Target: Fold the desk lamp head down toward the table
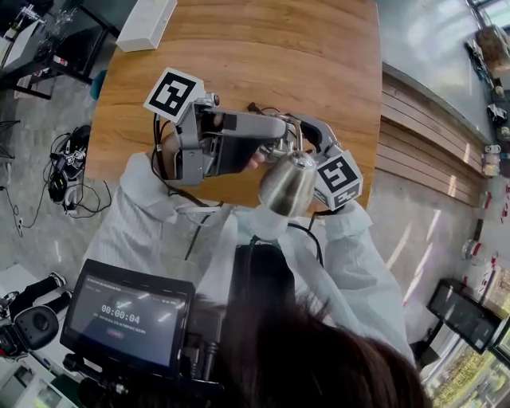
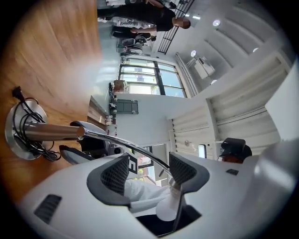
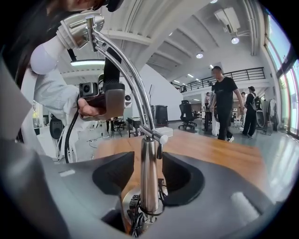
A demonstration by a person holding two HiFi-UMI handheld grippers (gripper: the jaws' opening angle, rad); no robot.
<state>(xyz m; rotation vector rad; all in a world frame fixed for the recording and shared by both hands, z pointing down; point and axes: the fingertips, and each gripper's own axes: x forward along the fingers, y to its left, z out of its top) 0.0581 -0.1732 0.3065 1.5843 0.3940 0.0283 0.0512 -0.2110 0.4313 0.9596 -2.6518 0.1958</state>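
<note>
The desk lamp stands on the wooden table (image 1: pixel 239 48). Its metal head (image 1: pixel 288 185) hangs over the near edge, between my two grippers. In the right gripper view the chrome post (image 3: pixel 149 172) rises from the base, and the curved arm (image 3: pixel 128 70) bends up to the head (image 3: pixel 77 25) with its white bulb (image 3: pixel 43 58). My right gripper (image 3: pixel 142 163) is open around the post, with small gaps on both sides. My left gripper (image 2: pixel 148 161) is open too. The thin arm (image 2: pixel 126 144) passes between its jaws, close to the right pad (image 2: pixel 181 169). The lamp base (image 2: pixel 18 135) carries a coiled cord.
A white box (image 1: pixel 147 22) lies at the table's far edge. A monitor (image 1: pixel 131 315) on a rig sits below my arms, and cables (image 1: pixel 68 167) lie on the floor at left. People (image 3: pixel 224 100) stand beyond the table in the right gripper view.
</note>
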